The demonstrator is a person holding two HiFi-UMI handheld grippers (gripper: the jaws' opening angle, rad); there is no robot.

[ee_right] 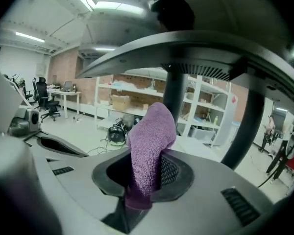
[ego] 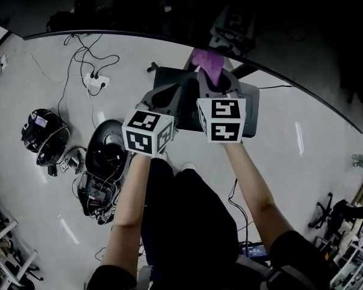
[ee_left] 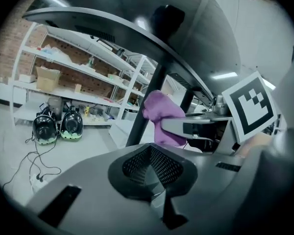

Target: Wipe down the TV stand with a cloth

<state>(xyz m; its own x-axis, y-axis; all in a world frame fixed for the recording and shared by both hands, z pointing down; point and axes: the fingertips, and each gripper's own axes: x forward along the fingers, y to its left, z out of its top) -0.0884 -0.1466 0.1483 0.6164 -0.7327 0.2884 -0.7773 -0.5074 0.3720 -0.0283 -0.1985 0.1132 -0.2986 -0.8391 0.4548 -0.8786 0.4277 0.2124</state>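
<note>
Helmets [ee_left: 45,128] sit on the pale floor [ego: 314,180] at far left, in front of white shelves [ee_left: 78,77], and a power strip [ego: 95,82] lies on that floor farther in. Next comes the left hand-held gripper [ee_left: 151,168], held out ahead of the person above the near left part of the TV stand [ego: 169,77], whose dark flat base rests on the floor. Its own view shows the meshed jaws closed against each other with nothing between them. Its left cube [ego: 148,132] is just beside the right cube [ego: 222,119] of the right hand-held gripper [ee_right: 146,173], the two about level, with the person's bare forearms running back from them. The right one's jaws are clamped on a purple cloth [ee_right: 149,141]: the lower end is pinched between the pads and the rest stands up past the tips in a rounded fold. In the head view the cloth hangs over the far side of the base, close under the edge of a wide dark panel [ee_right: 196,50]. In the right gripper view the cloth's top lies in front of the stand's round black post [ee_right: 175,89], which rises to that panel's vented underside; whether cloth and post touch cannot be told. In the left gripper view the cloth shows just right of the post, gripped in the other tool's grey jaws
</note>
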